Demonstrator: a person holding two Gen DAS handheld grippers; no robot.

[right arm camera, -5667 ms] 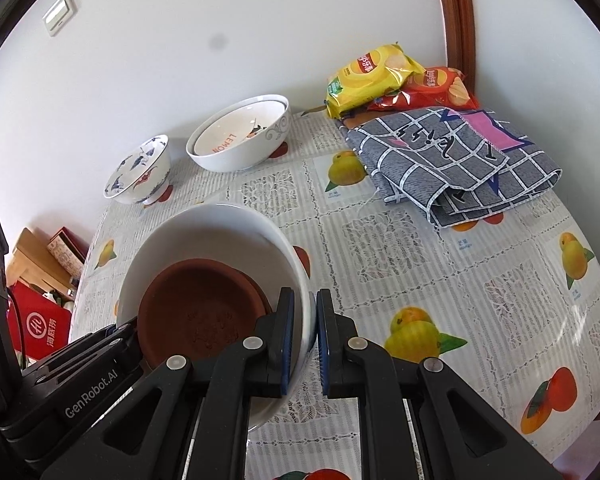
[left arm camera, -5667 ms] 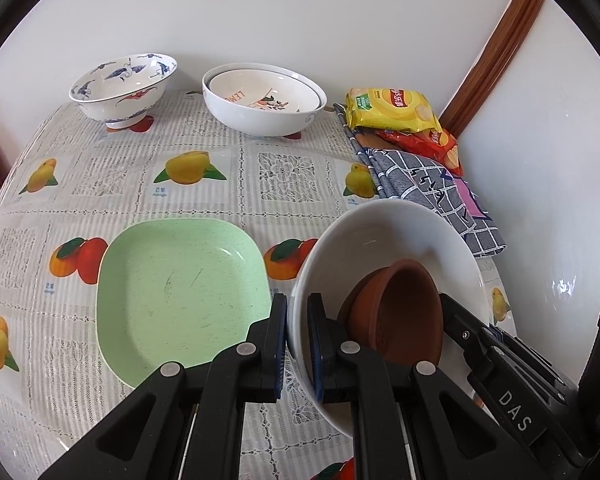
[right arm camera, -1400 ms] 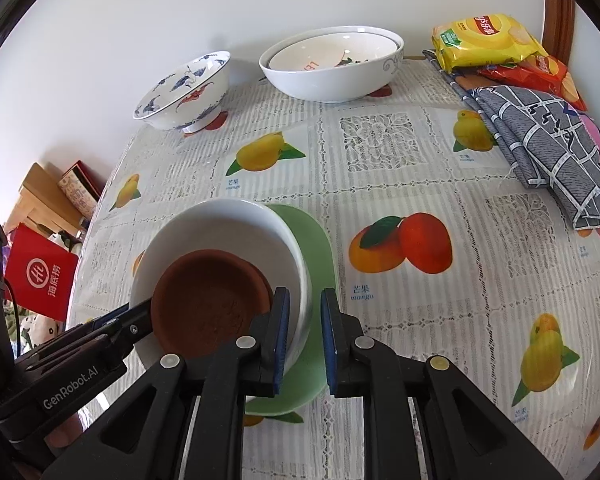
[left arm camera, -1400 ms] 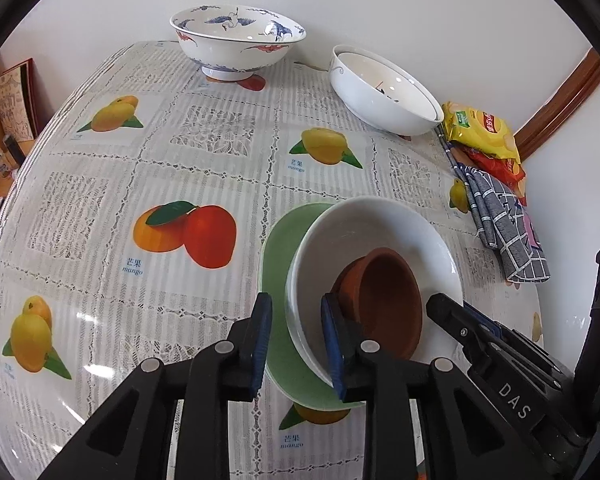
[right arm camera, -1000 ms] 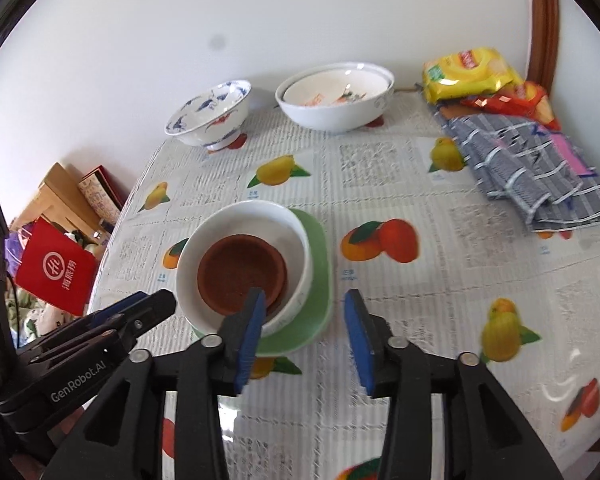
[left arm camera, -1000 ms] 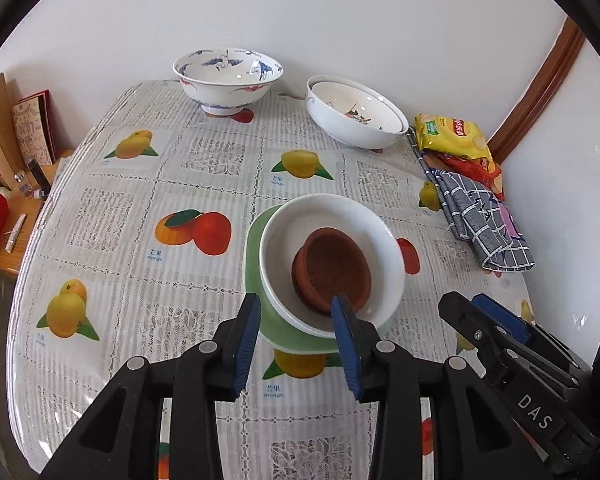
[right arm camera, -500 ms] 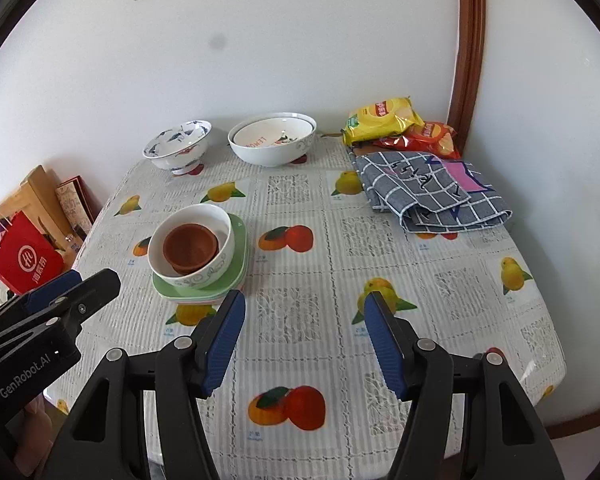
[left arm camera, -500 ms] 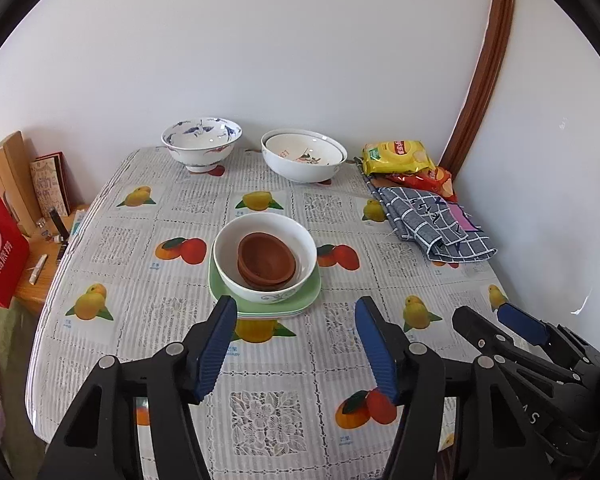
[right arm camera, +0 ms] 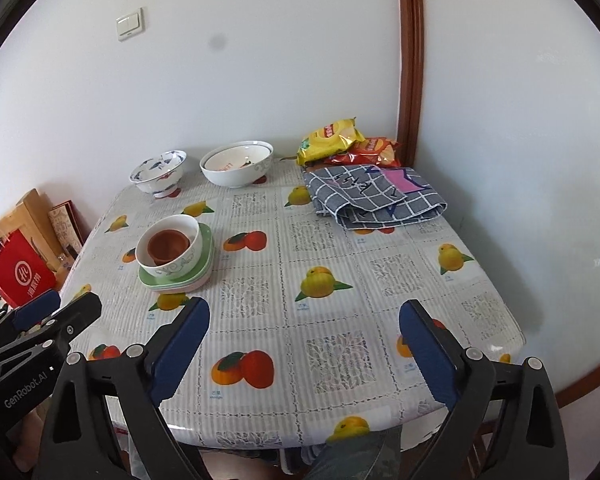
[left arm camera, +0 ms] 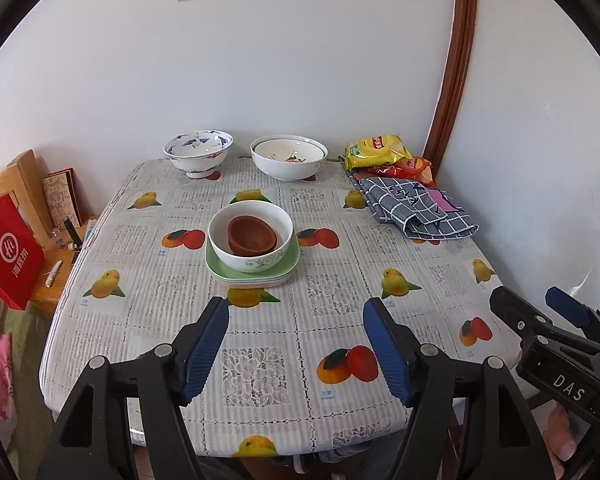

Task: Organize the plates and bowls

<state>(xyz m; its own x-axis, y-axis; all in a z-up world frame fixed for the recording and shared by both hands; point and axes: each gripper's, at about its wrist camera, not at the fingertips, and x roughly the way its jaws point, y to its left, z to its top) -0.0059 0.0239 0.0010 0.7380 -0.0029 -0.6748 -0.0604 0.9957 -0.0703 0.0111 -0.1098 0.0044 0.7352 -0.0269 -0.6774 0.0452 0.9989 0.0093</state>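
1. The left gripper (left arm camera: 296, 320) is over the near part of the table (left arm camera: 440, 248). Its jaws are opening and nothing is between them.
2. The right gripper (right arm camera: 304, 324) is also over the near edge, with wide jaws that are opening, and it holds nothing.
3. The brown bowl (left arm camera: 252, 233) sits inside the white bowl (left arm camera: 256, 258), which stands on the green plate (left arm camera: 290, 261) near the middle of the table, well apart from both grippers.
4. A blue-patterned bowl (left arm camera: 198, 152) and two nested bowls (left arm camera: 287, 160) stand at the far edge by the wall.
5. Snack bags (left arm camera: 376, 152) and a checked cloth (left arm camera: 416, 212) lie at the far right.
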